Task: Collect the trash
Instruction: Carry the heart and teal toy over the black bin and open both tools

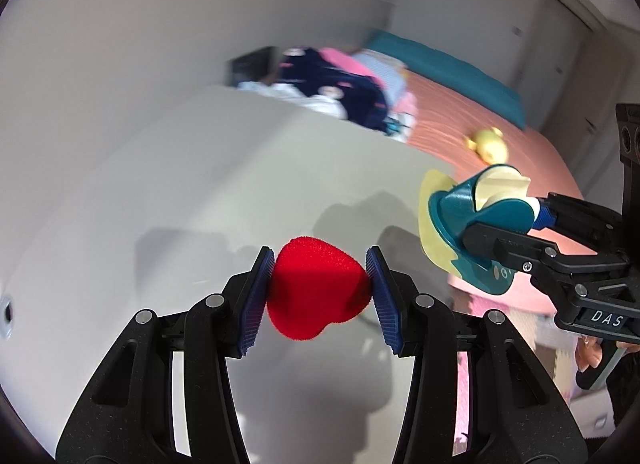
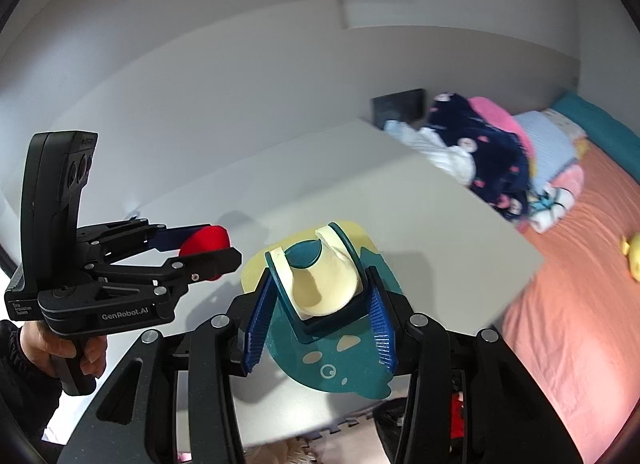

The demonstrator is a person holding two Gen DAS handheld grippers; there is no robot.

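The left tongs (image 1: 320,291) pinch a red fuzzy heart (image 1: 316,292) between blue pads, above the grey bench (image 1: 200,183). At right, the right tongs (image 1: 504,219) clamp a teal-and-cream bib (image 1: 452,219). Behind, a yellow plush toy (image 1: 489,145) lies on the bed (image 1: 460,115).

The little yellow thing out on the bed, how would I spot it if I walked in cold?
Find the bed with the salmon-pink cover beyond the white table. The pile of clothes lies near its teal headboard end; further down, alone on bare cover, lies the yellow soft toy. It is the only yellow thing there, and nothing touches it.
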